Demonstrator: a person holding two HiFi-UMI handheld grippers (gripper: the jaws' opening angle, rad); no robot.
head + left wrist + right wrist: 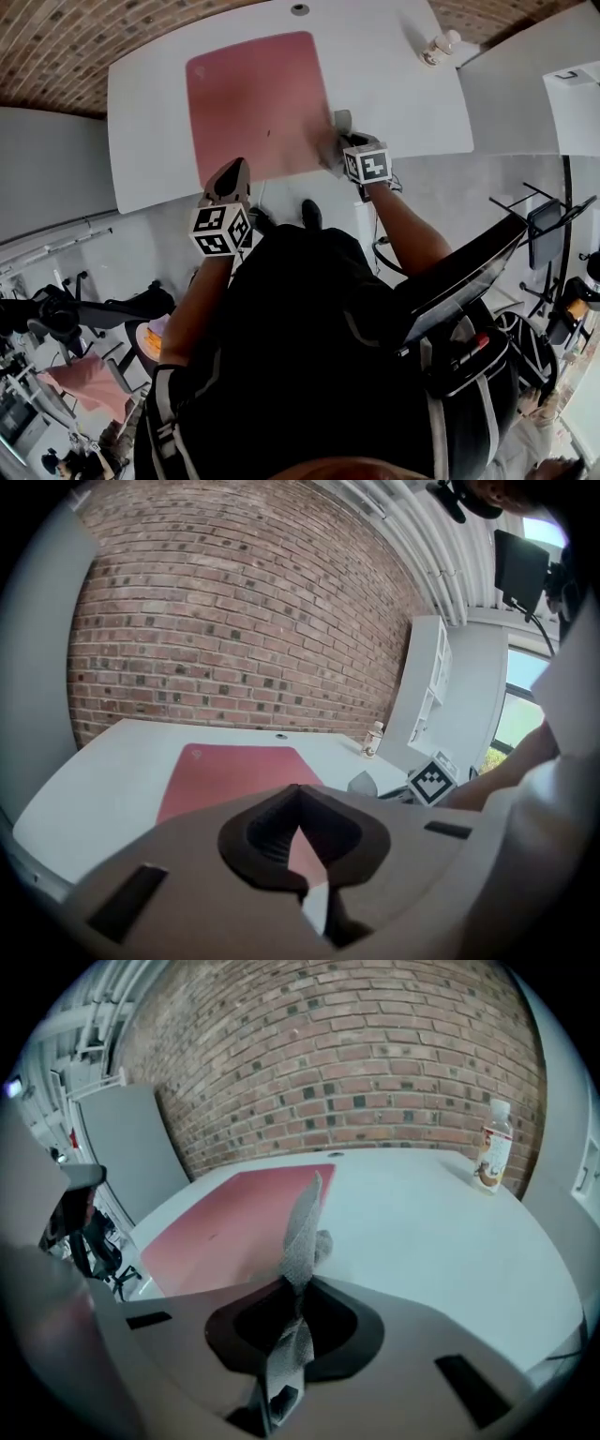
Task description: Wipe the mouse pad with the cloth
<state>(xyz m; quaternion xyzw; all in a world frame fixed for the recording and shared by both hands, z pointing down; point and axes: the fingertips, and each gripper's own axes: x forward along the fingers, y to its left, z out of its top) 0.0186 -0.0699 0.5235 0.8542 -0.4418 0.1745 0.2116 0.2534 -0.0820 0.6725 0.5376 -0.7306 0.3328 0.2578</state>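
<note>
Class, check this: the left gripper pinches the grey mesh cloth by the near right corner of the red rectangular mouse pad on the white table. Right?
No: the right gripper pinches the grey mesh cloth, as the right gripper view shows; the left gripper is shut on nothing. The rest holds: near right corner of the red rectangular mouse pad, white table.

mouse pad [258,103]: matt pink-red, smooth, fabric-like face | cloth [302,1232]: grey, open-weave, rough | table [150,103]: white, smooth, faint sheen | bottle [439,47], 2 o'clock of pad: clear glossy plastic | wall [234,621]: rough matt brick
</note>
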